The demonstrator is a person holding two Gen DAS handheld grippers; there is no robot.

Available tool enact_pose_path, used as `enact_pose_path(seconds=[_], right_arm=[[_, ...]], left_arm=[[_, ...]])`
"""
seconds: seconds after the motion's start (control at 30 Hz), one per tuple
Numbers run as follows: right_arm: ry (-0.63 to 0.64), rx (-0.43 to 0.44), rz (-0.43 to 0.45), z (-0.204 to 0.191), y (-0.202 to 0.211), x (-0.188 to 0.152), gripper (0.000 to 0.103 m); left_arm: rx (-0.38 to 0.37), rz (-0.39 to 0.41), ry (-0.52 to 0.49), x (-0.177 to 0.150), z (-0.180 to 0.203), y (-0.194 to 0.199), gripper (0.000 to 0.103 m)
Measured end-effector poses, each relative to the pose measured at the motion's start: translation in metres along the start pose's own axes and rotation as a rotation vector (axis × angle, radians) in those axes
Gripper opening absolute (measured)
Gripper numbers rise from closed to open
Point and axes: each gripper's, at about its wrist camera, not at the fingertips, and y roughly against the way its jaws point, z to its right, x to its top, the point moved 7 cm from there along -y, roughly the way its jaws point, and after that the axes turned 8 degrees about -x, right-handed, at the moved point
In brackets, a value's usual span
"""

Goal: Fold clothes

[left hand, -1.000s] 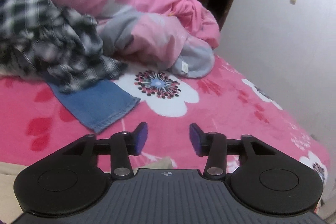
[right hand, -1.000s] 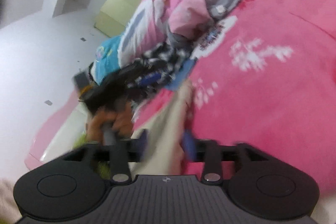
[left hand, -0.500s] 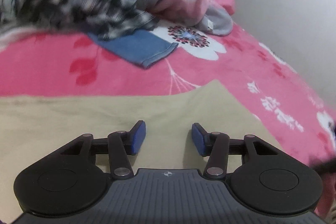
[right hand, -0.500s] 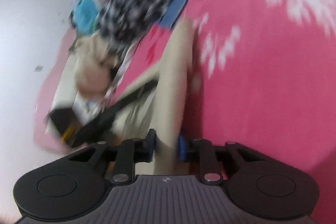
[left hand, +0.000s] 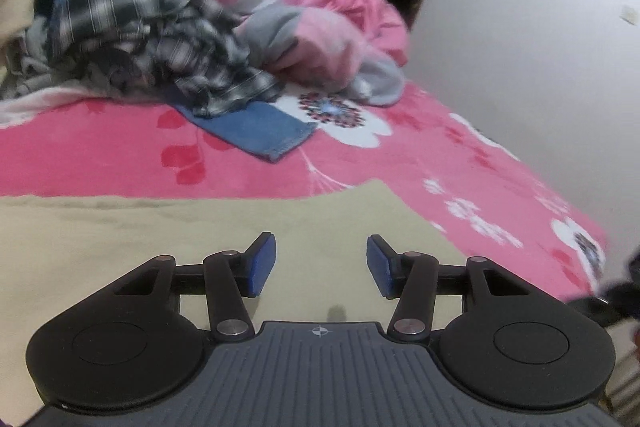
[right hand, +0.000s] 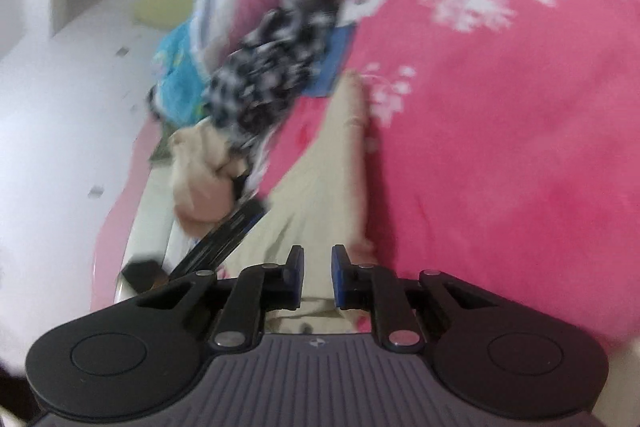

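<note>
On the left, the left hand-held gripper hangs released over the beige garment, its blue pads well apart with nothing between them. That garment, by its long legs likely trousers, lies spread flat on the bed, filling the left wrist view from 9 o'clock across to about 3 o'clock.

Beyond it, toward 11 o'clock, sits the unsorted pile: a plaid shirt crumpled on top of jeans, whose blue hem pokes out toward 12 o'clock. To the right of these, around 1 o'clock, a pink and grey garment is bunched against the pink bedding.

On the right, the right hand-held gripper has just been closing. Its jaws stand narrow with beige cloth lying between them; blur and angle hide whether the pads actually pinch it, so I cannot tell if the grip is made. In that view the other hand-held gripper shows as a dark blur at 9 o'clock.

Judging progress: folding looks barely begun. The beige piece is laid out but no fold shows in it, and the plaid shirt, jeans and pink-grey garment remain untouched. No finished stack is visible.
</note>
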Motion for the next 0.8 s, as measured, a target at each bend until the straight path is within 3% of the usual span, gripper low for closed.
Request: enact_pose_path(seconds=[0.1,0.23,0.3,0.33,0.5,0.67,0.8], right_arm=[[-0.049,-0.046,0.006,0.010,-0.016,-0.001,0.025],[0.076,-0.083,-0.034,-0.007,-0.038,-0.008,0.037],[0.153,-0.115,-0.054,-0.016,-0.044,-0.012,0.029],[0.163,-0.104,-0.059,-0.020,-0.041,-0.011,0.019],[0.266,-0.021,0.015,-0.057,-0.004,0.000,0.015],[0.243,-0.241,-0.001,0.009,-0.021,-0.003,0.012],[0.252,-0.194,0.184,-0.003,0.018,-0.001,0.015]], left_arm=[[0.004,0.002,-0.043,-0.015,0.010,0.019,0.052],[0.023,-0.011,-0.078,-0.037,0.017,0.026,0.053],[0.033,-0.023,-0.092,-0.048,0.018,0.026,0.052],[0.045,-0.033,-0.101,-0.052,0.018,0.025,0.052],[0.035,-0.020,-0.125,-0.052,0.020,0.034,0.052],[0.067,-0.086,-0.186,-0.064,0.020,0.032,0.053],[0.084,-0.096,-0.297,-0.072,0.033,0.042,0.053]])
